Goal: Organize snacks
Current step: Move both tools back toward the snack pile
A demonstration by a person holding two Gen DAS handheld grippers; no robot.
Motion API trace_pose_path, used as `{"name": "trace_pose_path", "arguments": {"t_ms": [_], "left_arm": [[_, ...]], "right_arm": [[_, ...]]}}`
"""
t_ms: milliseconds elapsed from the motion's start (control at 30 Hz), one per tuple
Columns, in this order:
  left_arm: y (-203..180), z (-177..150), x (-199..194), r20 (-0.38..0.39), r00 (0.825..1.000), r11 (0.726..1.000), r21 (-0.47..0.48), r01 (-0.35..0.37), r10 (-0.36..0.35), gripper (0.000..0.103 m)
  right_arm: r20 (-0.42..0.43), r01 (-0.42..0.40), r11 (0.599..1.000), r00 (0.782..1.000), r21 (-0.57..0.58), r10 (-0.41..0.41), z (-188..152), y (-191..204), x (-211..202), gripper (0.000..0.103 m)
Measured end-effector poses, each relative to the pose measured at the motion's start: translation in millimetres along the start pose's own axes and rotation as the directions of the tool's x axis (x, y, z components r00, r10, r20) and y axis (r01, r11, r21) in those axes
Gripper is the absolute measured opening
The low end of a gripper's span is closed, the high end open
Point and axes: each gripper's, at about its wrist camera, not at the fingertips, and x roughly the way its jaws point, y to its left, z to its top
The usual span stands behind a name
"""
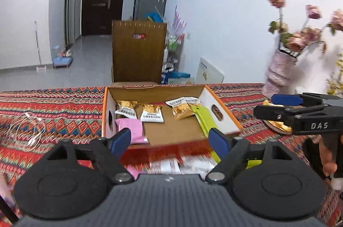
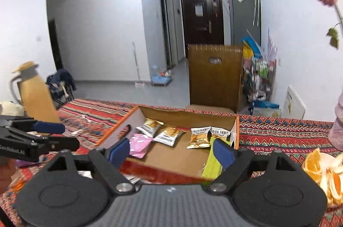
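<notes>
An open cardboard box [image 1: 158, 93] with orange edges sits on the patterned tablecloth; it also shows in the right wrist view [image 2: 184, 114]. Inside lie several gold-and-white snack packets [image 1: 151, 113] [image 2: 168, 134], a pink packet [image 1: 130, 127] [image 2: 140, 144] and a green packet [image 1: 203, 119] [image 2: 213, 159]. My left gripper [image 1: 171, 140] is open and empty at the box's near edge. My right gripper [image 2: 172, 152] is open and empty over the box's near edge; it appears from the side in the left wrist view [image 1: 276, 109]. More packets [image 1: 182, 164] lie blurred on the cloth below the left gripper.
A pink vase of flowers [image 1: 280, 68] stands at the right of the table. A plate of orange segments [image 2: 323, 171] sits near the right gripper. A tan jug [image 2: 34, 94] stands far left. Clear plastic wrap [image 1: 25, 128] lies left of the box. A wooden chair [image 1: 139, 51] stands behind the table.
</notes>
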Motion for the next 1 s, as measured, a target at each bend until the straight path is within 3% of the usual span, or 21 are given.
{"name": "trace_pose_path", "arguments": {"t_ms": [200,333,433,533,767,900,1000], "left_arm": [[-12.9,-62.7,-77.8,0.071,0.997,1.000,0.003,-0.023,0.022,0.086],[-17.1,-105.7,-113.1,0.092,0.991,0.995,-0.013,-0.101,0.101,0.088],[-17.9,-136.6,-137.6,0.109,0.980,0.984,-0.071,-0.162,0.169,0.089],[-18.5,-166.2,-155.3,0.103,0.979,0.979,-0.117,-0.165,0.177,0.090],[-24.3,-224.8,-174.0,0.085,0.983,0.974,-0.172,-0.148,0.165,0.094],[-18.2,-238.4,-162.1,0.005,0.977,0.958,-0.195,-0.209,0.214,0.094],[-15.5,-245.2,-156.1,-0.001,0.978,0.958,-0.206,-0.202,0.206,0.094]], "right_arm": [[0.064,-0.004,0.999,0.998,-0.036,0.006,-48.7,22.9,-72.8,0.091],[0.092,0.021,0.999,0.996,-0.047,-0.017,-85.5,35.7,-106.8,0.091],[0.104,0.051,0.995,0.994,-0.081,-0.043,-118.5,50.5,-127.9,0.091],[0.100,0.077,0.992,0.993,-0.098,-0.067,-148.0,63.1,-144.3,0.092],[0.059,0.106,0.994,0.993,-0.017,-0.104,-208.2,78.1,-168.1,0.092],[0.043,0.110,0.993,0.993,0.039,-0.112,-236.2,79.6,-173.9,0.092],[0.011,0.114,0.992,0.993,0.049,-0.115,-245.2,76.5,-169.3,0.092]]}}
